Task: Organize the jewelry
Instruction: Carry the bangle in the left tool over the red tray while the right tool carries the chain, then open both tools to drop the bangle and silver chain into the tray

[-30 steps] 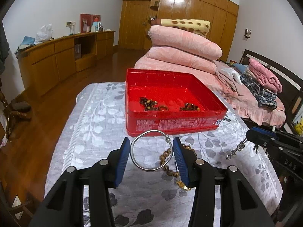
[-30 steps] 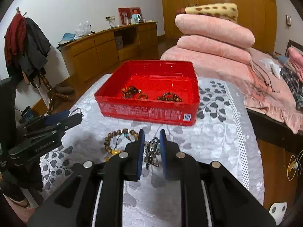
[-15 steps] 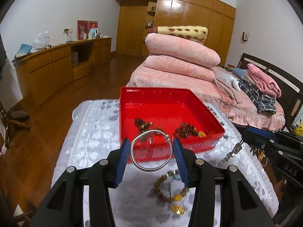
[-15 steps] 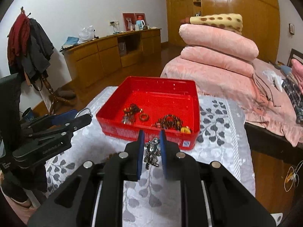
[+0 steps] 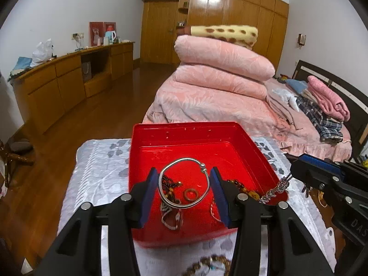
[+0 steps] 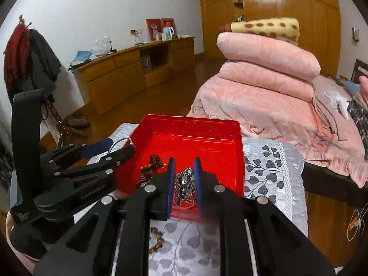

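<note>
Jaws gripping silver bangle (image 5: pixel 184 182) and metal charm (image 6: pixel 184 184) now hover over red box (image 5: pixel 195 135).

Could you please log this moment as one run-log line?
left gripper: holds silver bangle | right gripper: holds metal charm | both over red box

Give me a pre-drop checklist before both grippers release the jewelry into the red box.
1. Left gripper holds silver bangle: ok.
2. Right gripper clamps silver chain piece: ok.
3. Bangle over red box: ok.
4. Chain piece over the box: ok in the right wrist view.
5. The two grippers apart: ok.
6. Beaded bracelet boxed: not ok, it lies on the cloth.
</note>
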Available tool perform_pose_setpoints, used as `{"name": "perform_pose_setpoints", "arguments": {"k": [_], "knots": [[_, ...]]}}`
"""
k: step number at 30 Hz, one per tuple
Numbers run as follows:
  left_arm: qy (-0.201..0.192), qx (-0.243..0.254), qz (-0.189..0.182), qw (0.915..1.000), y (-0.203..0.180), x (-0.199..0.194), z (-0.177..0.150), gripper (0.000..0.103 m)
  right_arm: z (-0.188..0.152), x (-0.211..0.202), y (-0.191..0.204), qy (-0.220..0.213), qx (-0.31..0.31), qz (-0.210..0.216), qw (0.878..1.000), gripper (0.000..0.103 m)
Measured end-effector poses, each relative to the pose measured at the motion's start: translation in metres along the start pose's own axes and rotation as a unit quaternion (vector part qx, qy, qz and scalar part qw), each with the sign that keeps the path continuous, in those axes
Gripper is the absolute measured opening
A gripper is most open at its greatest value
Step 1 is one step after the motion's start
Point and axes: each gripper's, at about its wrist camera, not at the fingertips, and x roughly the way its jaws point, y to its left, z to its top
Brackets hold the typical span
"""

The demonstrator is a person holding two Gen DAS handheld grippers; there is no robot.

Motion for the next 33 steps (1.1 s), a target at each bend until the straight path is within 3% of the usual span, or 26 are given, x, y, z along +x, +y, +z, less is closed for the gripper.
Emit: {"name": "perform_pose_setpoints", "arguments": {"k": [9, 10, 11, 15, 17, 22, 27, 33], "knots": [[0.039, -0.010, 0.010, 0.9991, 0.005, 0.050, -0.004, 0.047, 0.004, 0.051, -0.019, 0.028, 0.019, -0.018, 0.999, 0.019], [0.043, -0.011, 0.013, 0.9989, 0.007, 0.053, -0.003, 0.050, 0.003, 0.054, -0.021, 0.029, 0.021, -0.023, 0.999, 0.028], [0.045, -0.013, 0.015, 0.9988, 0.008, 0.055, -0.003, 0.055, 0.002, 0.056, -0.022, 0.030, 0.023, -0.027, 0.999, 0.030], [0.037, -0.010, 0.028, 0.9989, 0.011, 0.054, -0.002, 0.061, -0.001, 0.063, -0.027, 0.035, 0.030, -0.030, 0.998, 0.032], [0.033, -0.011, 0.029, 0.9990, 0.011, 0.050, -0.001, 0.063, -0.002, 0.063, -0.029, 0.036, 0.032, -0.032, 0.998, 0.036], [0.018, -0.013, 0.034, 0.9992, 0.014, 0.033, 0.001, 0.072, -0.004, 0.048, -0.029, 0.021, 0.035, -0.041, 0.998, 0.058], [-0.002, -0.027, 0.036, 0.9990, 0.025, 0.004, -0.010, 0.082, -0.016, 0.024, -0.029, 0.006, 0.040, -0.042, 0.998, 0.071], [-0.016, -0.044, 0.039, 0.9982, 0.034, -0.030, -0.040, 0.087, -0.043, 0.002, -0.019, 0.007, 0.042, -0.037, 0.998, 0.078]]}}
